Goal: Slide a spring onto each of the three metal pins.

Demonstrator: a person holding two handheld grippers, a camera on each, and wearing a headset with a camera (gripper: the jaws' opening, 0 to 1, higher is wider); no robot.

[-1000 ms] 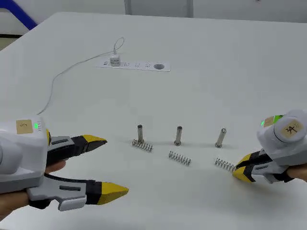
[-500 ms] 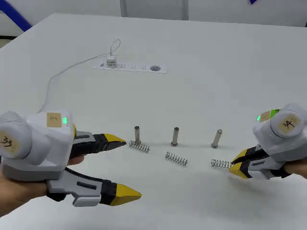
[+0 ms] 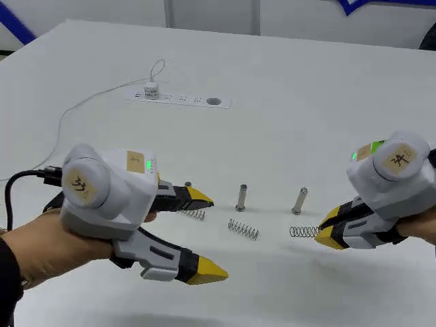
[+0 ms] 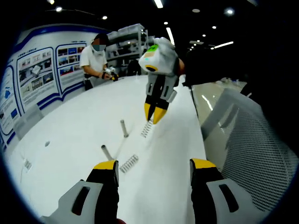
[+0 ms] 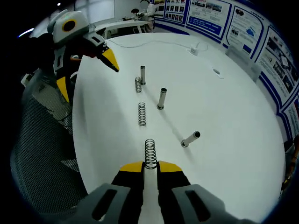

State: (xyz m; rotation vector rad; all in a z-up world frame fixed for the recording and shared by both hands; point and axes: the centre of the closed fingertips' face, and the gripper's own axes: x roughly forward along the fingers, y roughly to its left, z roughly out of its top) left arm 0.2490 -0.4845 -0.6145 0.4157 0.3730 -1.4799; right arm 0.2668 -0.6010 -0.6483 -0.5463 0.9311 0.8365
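Three metal pins stand in a row on the white table: the left pin is partly hidden behind my left gripper, then the middle pin and the right pin. One spring lies by the left pin and another spring lies in front of the middle pin. My right gripper is shut on the end of the third spring, which points out from its jaws. My left gripper is open and empty, its upper jaw tip close to the left pin.
A white power strip with a plug and cable lies farther back on the table. A mesh chair stands beside the table edge. A person stands at a far bench.
My left gripper has moved right, up to the left pin, still open. My right gripper has stayed shut on the right spring, which now lies level and points left.
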